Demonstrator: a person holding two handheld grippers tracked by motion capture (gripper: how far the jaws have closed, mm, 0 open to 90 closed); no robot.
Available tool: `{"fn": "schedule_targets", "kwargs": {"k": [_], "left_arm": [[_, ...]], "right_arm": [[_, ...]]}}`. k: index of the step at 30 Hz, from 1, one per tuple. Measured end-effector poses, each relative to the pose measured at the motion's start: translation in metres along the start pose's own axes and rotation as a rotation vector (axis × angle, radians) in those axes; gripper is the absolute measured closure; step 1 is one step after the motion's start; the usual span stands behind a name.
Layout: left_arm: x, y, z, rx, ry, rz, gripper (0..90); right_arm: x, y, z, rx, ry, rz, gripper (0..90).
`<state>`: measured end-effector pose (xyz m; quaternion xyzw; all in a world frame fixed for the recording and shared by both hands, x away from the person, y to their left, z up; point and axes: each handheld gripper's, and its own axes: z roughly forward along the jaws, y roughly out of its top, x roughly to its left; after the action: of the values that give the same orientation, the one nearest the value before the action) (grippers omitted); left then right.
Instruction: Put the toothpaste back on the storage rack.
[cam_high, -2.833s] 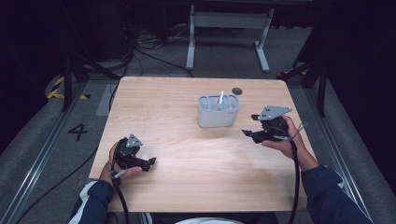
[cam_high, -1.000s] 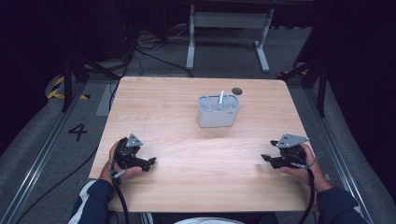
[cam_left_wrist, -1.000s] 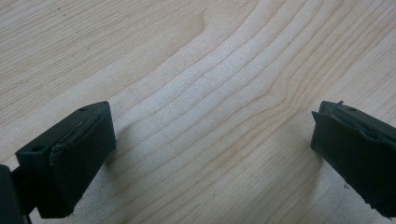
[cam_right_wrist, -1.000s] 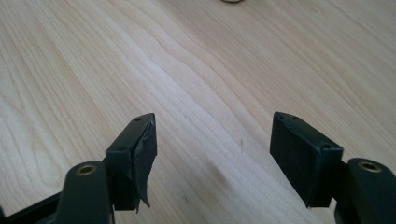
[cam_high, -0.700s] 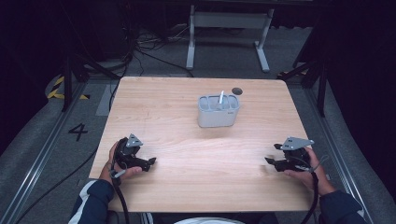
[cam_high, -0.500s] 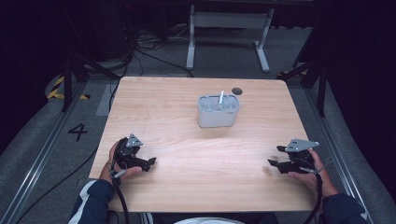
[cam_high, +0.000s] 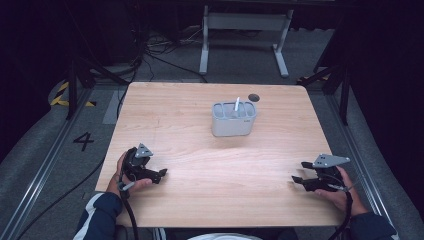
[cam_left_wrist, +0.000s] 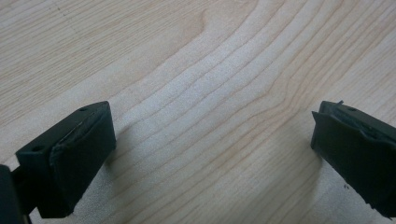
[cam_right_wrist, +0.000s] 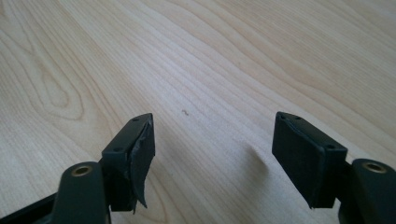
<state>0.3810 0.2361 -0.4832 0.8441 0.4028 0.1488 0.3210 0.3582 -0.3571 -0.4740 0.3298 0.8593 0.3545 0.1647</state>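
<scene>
Our left tongs (cam_high: 161, 173) and right tongs (cam_high: 296, 179) sit low on the counter (cam_high: 190, 125), well apart from the bin (cam_high: 233, 120), one on each side. Both are open and hold nothing. The bin stands near the counter's far edge.

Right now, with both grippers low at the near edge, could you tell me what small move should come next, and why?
Probably rest the right gripper on the table and stop. Both it and the left gripper are open and empty, far from the bin, where a white stick already stands.
</scene>
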Motion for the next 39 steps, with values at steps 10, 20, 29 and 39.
{"fn": "schedule_targets", "kwargs": {"k": [10, 20, 29, 39], "left_arm": [[0.001, 0.0, 0.0, -0.006, 0.007, 0.007, 0.3], [0.0, 0.001, 0.0, 0.004, -0.003, 0.001, 0.3], [0.001, 0.001, 0.001, 0.001, 0.002, 0.019, 0.3], [0.002, 0.002, 0.002, -0.002, -0.011, 0.02, 0.2]], "right_arm": [[-0.003, -0.012, 0.003, -0.027, 0.01, 0.062, 26.7], [-0.001, -0.016, 0.001, -0.041, -0.01, 0.084, 24.6], [-0.001, -0.016, 0.001, -0.041, -0.01, 0.084, 24.5], [-0.002, -0.014, 0.003, -0.037, -0.011, 0.084, 21.9]]}}
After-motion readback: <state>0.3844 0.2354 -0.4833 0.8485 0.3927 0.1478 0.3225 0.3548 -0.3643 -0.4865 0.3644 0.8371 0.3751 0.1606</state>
